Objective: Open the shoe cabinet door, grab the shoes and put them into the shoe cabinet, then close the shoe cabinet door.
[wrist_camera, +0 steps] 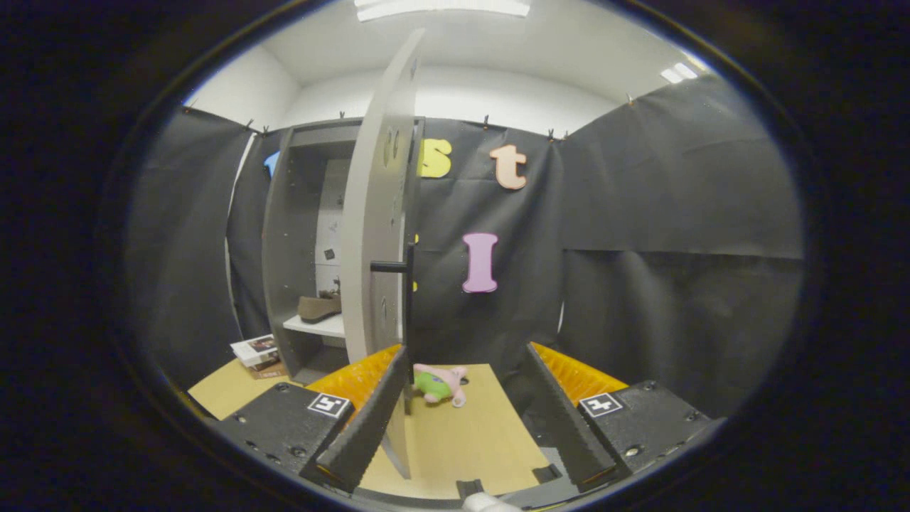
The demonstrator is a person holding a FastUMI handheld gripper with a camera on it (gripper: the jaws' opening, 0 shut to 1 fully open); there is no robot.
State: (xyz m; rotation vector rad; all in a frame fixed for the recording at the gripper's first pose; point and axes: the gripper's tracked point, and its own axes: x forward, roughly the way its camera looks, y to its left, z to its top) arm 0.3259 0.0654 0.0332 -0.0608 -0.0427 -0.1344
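Gripper wide open, holding nothing; the left finger sits right at the bottom edge of the tall grey shoe cabinet door, contact unclear. Bare tan wooden table between the fingers. Just beyond them, a small pink-and-green plush toy. Door swung open, edge-on, black bar handle facing right. Brown shoe on the white shelf inside the grey shoe cabinet. Stacked books at the table's left edge beside the cabinet.
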